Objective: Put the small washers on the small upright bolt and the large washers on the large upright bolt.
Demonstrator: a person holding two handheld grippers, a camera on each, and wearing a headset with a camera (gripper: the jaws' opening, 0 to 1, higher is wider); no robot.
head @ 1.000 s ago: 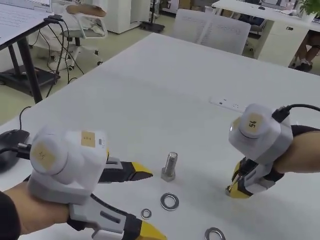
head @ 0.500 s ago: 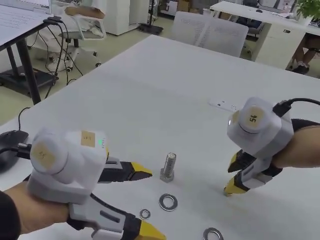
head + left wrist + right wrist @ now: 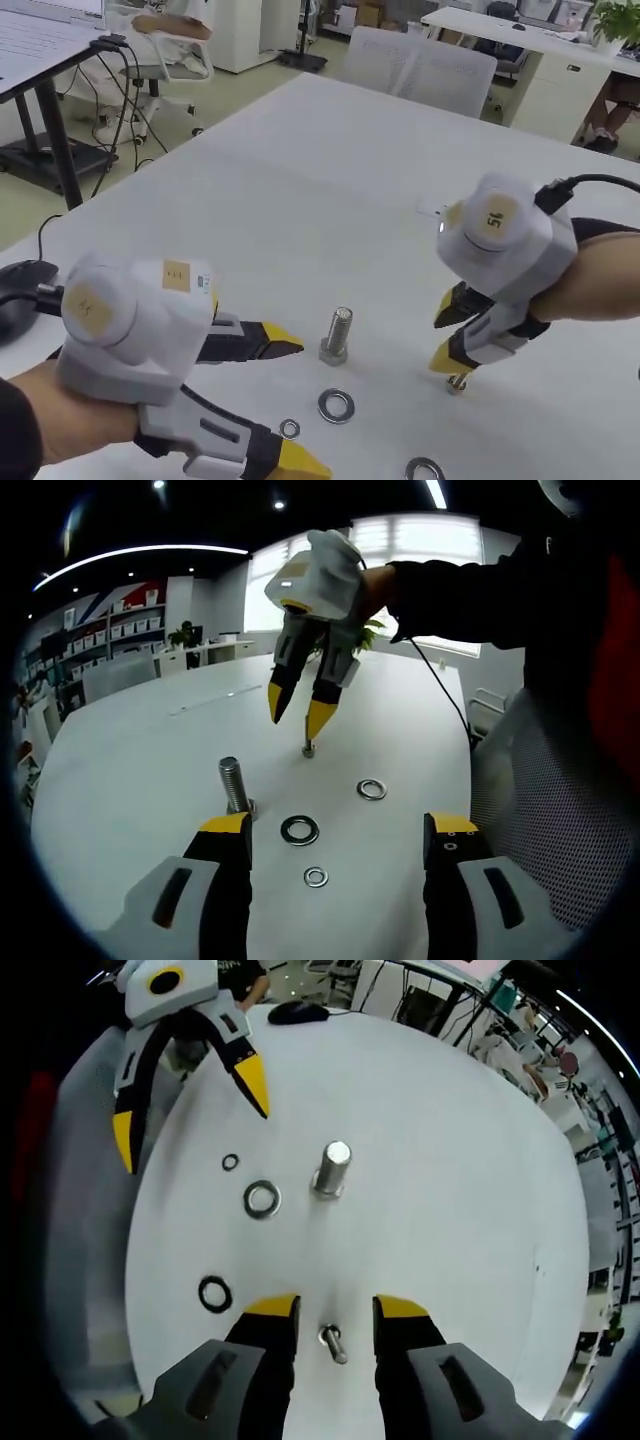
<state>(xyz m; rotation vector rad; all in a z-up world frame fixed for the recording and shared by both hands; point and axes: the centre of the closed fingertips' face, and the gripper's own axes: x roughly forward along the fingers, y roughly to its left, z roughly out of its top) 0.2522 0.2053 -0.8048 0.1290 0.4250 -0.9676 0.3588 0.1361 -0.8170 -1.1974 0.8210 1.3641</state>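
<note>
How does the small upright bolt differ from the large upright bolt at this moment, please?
The large bolt is clearly taller and thicker than the small bolt. The small bolt sits directly beneath the right gripper's open fingers, whereas the large bolt stands in the open with no gripper around it. Both stand on the white table, and both are bare, with nothing threaded on them.

The left gripper (image 3: 293,400) and right gripper (image 3: 445,335) share pale grey, rounded housings and black jaws ending in yellow tips. Tan stickers (image 3: 176,277) sit on the left housing. A round tan sticker (image 3: 494,217) with dark numerals marks the right one, where a black cable (image 3: 556,192) plugs in. Both sleeves (image 3: 12,430) are black.
</note>
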